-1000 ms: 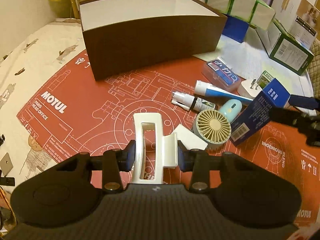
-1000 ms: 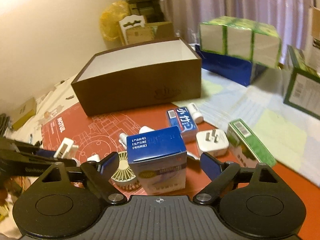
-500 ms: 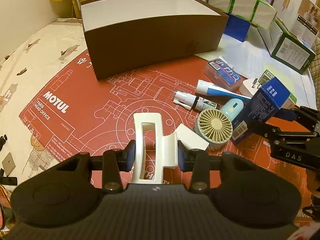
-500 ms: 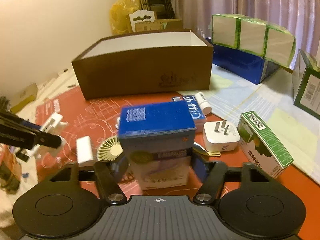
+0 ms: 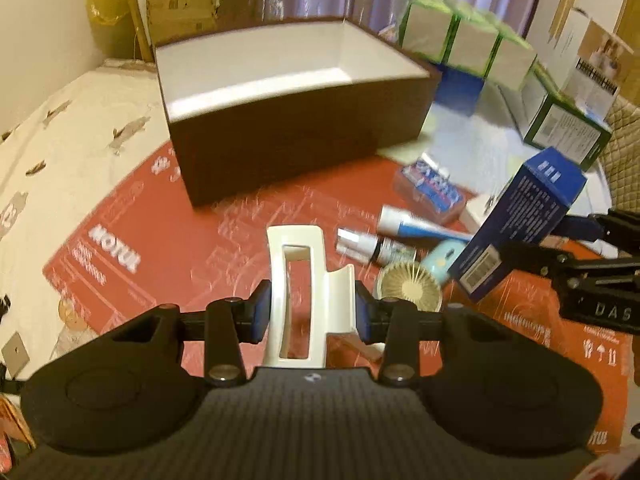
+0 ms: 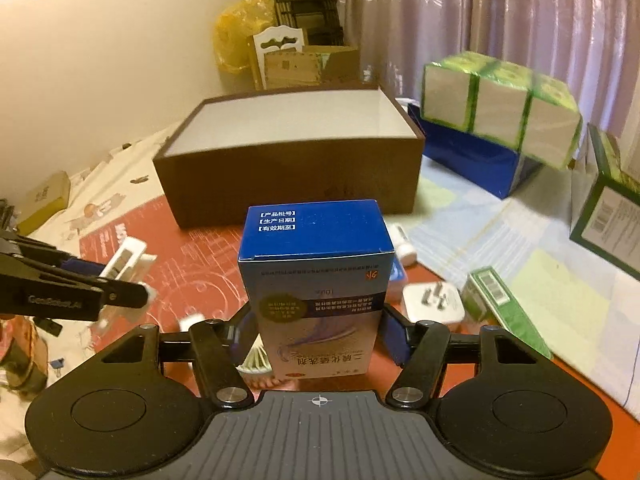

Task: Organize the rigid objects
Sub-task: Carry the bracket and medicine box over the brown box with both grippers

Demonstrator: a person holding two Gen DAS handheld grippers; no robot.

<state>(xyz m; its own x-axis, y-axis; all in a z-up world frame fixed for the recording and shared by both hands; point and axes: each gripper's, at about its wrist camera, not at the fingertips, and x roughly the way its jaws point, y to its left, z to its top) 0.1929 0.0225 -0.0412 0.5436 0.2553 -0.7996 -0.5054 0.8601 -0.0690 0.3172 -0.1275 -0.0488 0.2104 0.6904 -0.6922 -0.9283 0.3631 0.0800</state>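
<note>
My left gripper (image 5: 308, 312) is clamped on a white hair clip (image 5: 298, 280), its blue pads pressing the clip's two sides, and the clip sits lifted clear of the red mat (image 5: 160, 248). My right gripper (image 6: 318, 334) has just been closing and now squeezes a blue medicine box (image 6: 316, 280) between its pads; the box stands upright in the grip, printed face toward the camera and upside down.

Straight ahead of both is the brown box (image 5: 296, 140), open at the top with a white lining, resting partly on the mat. Left behind on the mat, near each other, I see a small round fan (image 5: 408, 286), a toothpaste tube (image 5: 416, 226), a little bottle (image 5: 366, 244) and a flat blue packet (image 5: 430, 188). In the right wrist view a white plug (image 6: 434, 302) lies just beside a green carton (image 6: 506, 310).
</note>
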